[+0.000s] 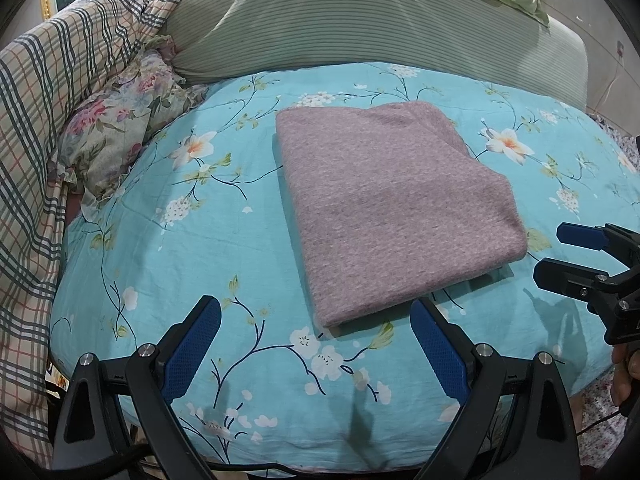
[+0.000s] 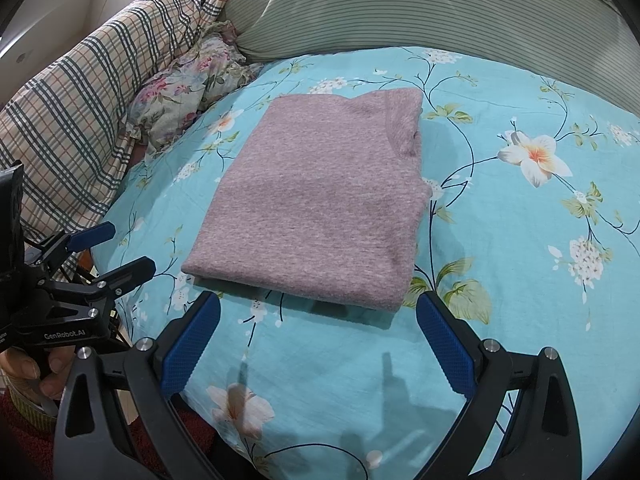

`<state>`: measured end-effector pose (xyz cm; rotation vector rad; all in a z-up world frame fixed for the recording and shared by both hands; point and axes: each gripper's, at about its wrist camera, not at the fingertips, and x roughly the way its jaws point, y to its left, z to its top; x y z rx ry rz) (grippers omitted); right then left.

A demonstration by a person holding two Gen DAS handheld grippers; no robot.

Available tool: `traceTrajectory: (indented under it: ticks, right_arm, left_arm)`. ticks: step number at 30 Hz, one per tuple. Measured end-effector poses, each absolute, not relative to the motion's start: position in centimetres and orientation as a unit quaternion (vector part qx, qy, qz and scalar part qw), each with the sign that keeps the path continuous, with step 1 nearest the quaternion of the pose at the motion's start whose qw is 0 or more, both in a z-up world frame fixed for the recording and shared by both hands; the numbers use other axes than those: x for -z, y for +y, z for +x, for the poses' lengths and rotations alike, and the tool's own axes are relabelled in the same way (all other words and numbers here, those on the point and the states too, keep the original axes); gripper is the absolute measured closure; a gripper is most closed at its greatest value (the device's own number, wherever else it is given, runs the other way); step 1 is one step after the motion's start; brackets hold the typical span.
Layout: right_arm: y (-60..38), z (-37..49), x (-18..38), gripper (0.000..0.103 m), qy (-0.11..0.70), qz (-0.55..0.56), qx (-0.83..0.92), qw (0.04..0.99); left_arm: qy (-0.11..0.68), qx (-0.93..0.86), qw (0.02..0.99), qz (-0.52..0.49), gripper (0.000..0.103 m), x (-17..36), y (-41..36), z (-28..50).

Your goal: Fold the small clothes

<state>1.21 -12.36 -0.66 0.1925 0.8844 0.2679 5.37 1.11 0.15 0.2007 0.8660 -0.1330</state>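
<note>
My left gripper (image 1: 316, 344) hung just above the near edge of the bed (image 1: 168, 264), its blue-padded fingers (image 1: 192, 350) spread wide apart and holding nothing. My right gripper (image 2: 318, 340) sat the same way, fingers (image 2: 444, 344) wide apart and empty, low over the floral sheet. Through the left camera I saw the right gripper (image 1: 560, 256) at the right edge, also parted; through the right camera the left one (image 2: 116, 252) showed at the left, with a hand (image 2: 36, 368) on its grip.

The purple garment (image 1: 384, 208) lay folded into a neat rectangle in the middle of the bed, flat on the sheet, just beyond both sets of fingers and touched by neither. From the right camera its collar edge (image 2: 390, 120) showed at the far right corner.

A striped pillow (image 1: 340, 20) lay at the far side, with a plaid quilt (image 1: 48, 120) and a flowered cushion (image 1: 120, 128) bunched at the left.
</note>
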Motion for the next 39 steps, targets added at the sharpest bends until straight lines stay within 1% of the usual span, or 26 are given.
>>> traceTrajectory:
  ticks: [39]
  right_arm:
    - [-12.6,2.1,0.2,0.004,0.427,0.093,-0.13,0.89]
  left_arm:
    - [0.414,0.067,0.902,0.1,0.007,-0.7,0.8,6.1]
